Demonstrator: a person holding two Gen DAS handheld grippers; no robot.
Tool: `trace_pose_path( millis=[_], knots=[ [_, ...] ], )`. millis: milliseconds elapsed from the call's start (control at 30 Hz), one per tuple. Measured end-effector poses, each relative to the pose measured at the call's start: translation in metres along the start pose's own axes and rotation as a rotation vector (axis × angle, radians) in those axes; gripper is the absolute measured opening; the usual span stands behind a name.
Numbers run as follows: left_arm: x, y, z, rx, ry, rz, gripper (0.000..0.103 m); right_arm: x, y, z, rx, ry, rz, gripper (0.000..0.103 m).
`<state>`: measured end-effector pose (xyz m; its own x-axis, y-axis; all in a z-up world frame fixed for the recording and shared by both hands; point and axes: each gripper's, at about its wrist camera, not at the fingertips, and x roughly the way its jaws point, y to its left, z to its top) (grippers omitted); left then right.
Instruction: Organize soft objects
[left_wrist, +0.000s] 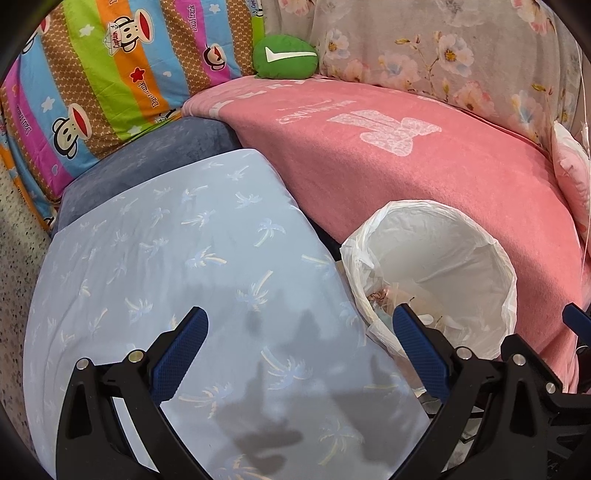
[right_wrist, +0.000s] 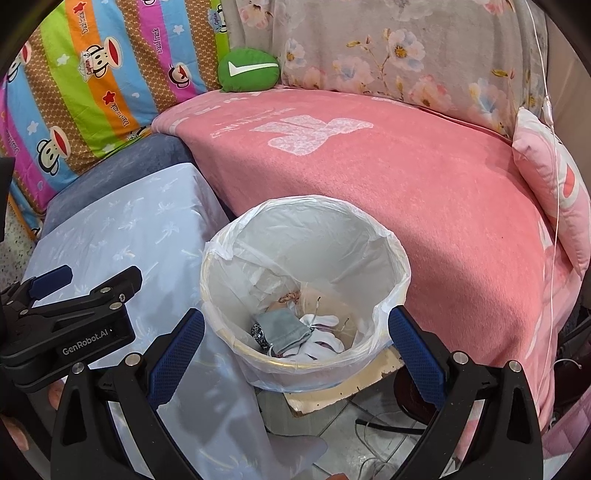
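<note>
**Soft stuff partly binned, green cushion left out**

Fabric bits already sit in the bin (right_wrist: 306, 280): a grey pouch (right_wrist: 284, 328), white cloth (right_wrist: 321, 339) and a dark patterned scrap at the bottom of its white liner. So some sorting looks done, I'd say. Left over, as far as I see: a green cushion (right_wrist: 248, 69) w/ white tick, wedged at the back between the striped monkey-print quilt (right_wrist: 92, 85) and the floral cover (right_wrist: 388, 55), well apart from both tools. A pink pillow (right_wrist: 554, 192) leans at the far right edge; can't tell if it counts.

Left tool (left_wrist: 299, 350) is spread wide, nothing in it, hovering over the pale blue palm-print cloth (left_wrist: 177, 258). Right tool (right_wrist: 295, 343) is also spread wide and bare, poised above the bin's mouth.

Surface: a sofa w/ pink blanket (right_wrist: 388, 192) across the seat, blue-grey upholstery (right_wrist: 122, 170) showing beside it. Bin stands btw the blue cloth and the blanket. Below it: tiled floor (right_wrist: 332, 417), cardboard scrap, loose cables.
</note>
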<state>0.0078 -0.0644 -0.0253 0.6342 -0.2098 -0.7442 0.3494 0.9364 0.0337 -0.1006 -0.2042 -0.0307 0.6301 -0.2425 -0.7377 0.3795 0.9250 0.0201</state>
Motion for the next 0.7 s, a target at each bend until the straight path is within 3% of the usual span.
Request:
trace_pose_path(
  millis=[700],
  knots=[
    [0.0015,-0.0092,-0.0101,0.037,0.015,-0.002,0.096,0.0008,-0.0063,-0.0042,0.022,0.010,-0.012,0.097]
  ],
)
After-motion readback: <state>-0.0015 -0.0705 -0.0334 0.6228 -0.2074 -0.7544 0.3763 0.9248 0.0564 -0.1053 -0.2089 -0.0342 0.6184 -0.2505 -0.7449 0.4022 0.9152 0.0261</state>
